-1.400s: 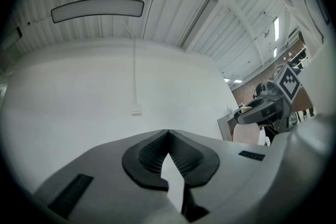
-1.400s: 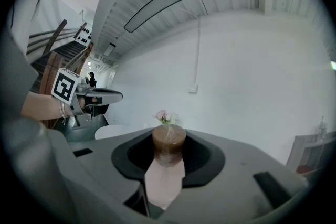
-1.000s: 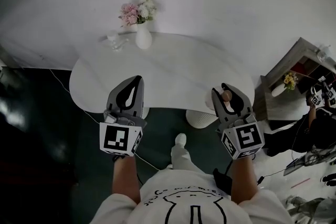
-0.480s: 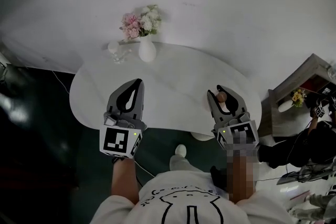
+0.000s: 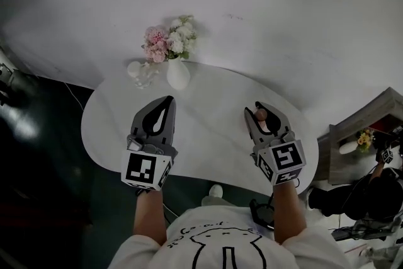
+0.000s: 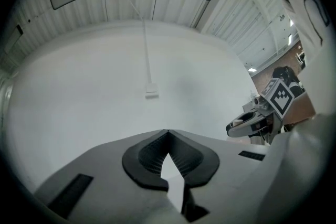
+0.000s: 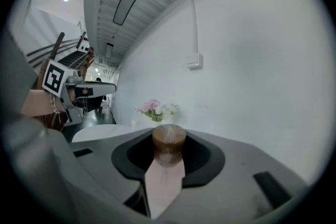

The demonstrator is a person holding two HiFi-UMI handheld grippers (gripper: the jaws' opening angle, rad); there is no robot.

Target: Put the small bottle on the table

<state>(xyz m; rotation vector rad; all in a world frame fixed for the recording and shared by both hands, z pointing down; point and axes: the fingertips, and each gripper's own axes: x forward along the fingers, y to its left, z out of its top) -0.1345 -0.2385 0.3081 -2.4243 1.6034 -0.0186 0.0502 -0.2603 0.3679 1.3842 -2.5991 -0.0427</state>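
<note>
A white table (image 5: 214,94) stands by the wall; above it the right gripper (image 5: 259,109) clamps the small bottle (image 5: 261,115), ready for setting down, while the left gripper (image 5: 167,101), closed and empty, hovers clear.

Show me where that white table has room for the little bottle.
The table is mostly bare: the wide middle between left gripper and right gripper, and its right end. Crowded only at the back-left edge: a flower vase with a small glass piece beside it.

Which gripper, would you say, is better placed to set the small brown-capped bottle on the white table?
Right: the right gripper clamps the small brown-capped bottle above the white table; the left gripper is shut and empty.
</note>
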